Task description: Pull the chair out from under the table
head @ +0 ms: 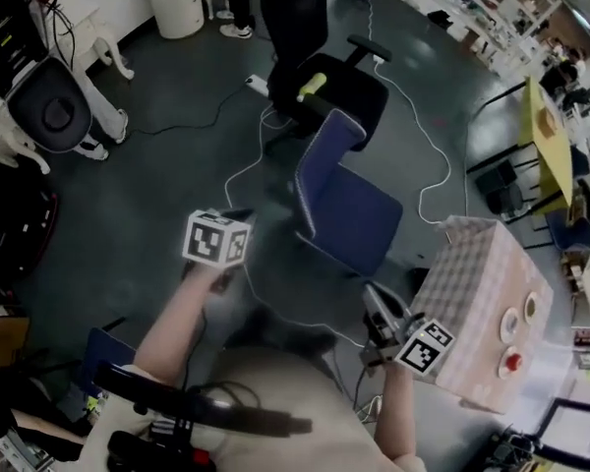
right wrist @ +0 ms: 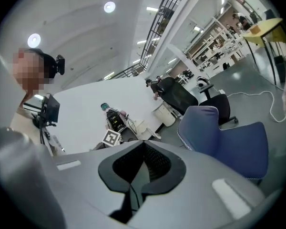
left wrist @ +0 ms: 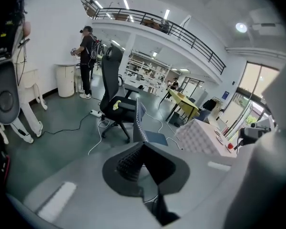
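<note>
Fingers [left wrist: 128,163] of the left gripper [left wrist: 144,146] are clenched together on nothing, and the right gripper [right wrist: 143,144] is likewise closed and empty. The blue upholstered chair [head: 359,219] stands on the dark grey floor [head: 177,165], beside the bench draped in checked cloth [head: 467,293] and not under it, ahead of both grippers.

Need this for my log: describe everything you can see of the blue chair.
The blue chair has a padded, fabric-looking seat and a backrest edged in pale trim, with no armrests showing. It stands upright on the dark floor, apart from the checked-cloth table and near the black office chair. Its legs are hard to make out. Nothing visibly rests on it.
</note>
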A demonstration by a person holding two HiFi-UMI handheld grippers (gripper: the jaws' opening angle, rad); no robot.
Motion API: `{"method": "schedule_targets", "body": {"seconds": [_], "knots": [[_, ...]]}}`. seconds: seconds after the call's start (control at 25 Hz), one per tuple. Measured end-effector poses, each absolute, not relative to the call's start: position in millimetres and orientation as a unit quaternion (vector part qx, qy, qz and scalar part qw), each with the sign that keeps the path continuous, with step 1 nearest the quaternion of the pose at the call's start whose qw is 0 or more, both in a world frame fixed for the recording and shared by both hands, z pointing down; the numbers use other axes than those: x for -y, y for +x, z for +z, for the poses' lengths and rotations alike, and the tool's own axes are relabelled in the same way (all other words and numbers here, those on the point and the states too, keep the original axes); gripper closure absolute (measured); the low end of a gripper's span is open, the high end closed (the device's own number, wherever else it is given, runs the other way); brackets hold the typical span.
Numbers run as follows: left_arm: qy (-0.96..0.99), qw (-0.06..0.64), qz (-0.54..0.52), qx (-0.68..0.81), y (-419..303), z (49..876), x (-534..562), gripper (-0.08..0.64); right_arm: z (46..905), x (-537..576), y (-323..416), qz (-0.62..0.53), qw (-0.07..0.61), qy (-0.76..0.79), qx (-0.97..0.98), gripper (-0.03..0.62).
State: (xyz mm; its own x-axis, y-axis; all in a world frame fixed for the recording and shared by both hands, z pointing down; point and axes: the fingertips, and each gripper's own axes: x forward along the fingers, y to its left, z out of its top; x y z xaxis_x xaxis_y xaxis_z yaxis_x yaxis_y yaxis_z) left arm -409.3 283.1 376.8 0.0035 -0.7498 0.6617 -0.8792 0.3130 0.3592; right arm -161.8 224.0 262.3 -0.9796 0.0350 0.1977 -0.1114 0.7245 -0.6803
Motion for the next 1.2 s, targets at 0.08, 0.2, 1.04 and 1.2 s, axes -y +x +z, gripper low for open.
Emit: {"method": "schedule_targets", "body": {"seconds": [0.08,0.2,1.04,1.2], "knots": [[0.583,0.404,0.074,0.701,-411,375,-289,0.563,257,-231,-178,0.354,0.104,0.003,0.93,0.578],[0.603,0.381,0.076,0.697,-412,359,-297,0.563,239,-247,-199,0.326,0.094,-0.03,0.94,0.578],[0.624,0.31,0.084,0.713,-240,266,-291,0.563,202,-268,-38,0.255,0.056,-0.091,0.961,0.578],[0.622,0.307,0.088,0.715,-200,260,-295,0.563,202,-271,-7,0.261,0.049,-0.111,0.958,0.578]]}}
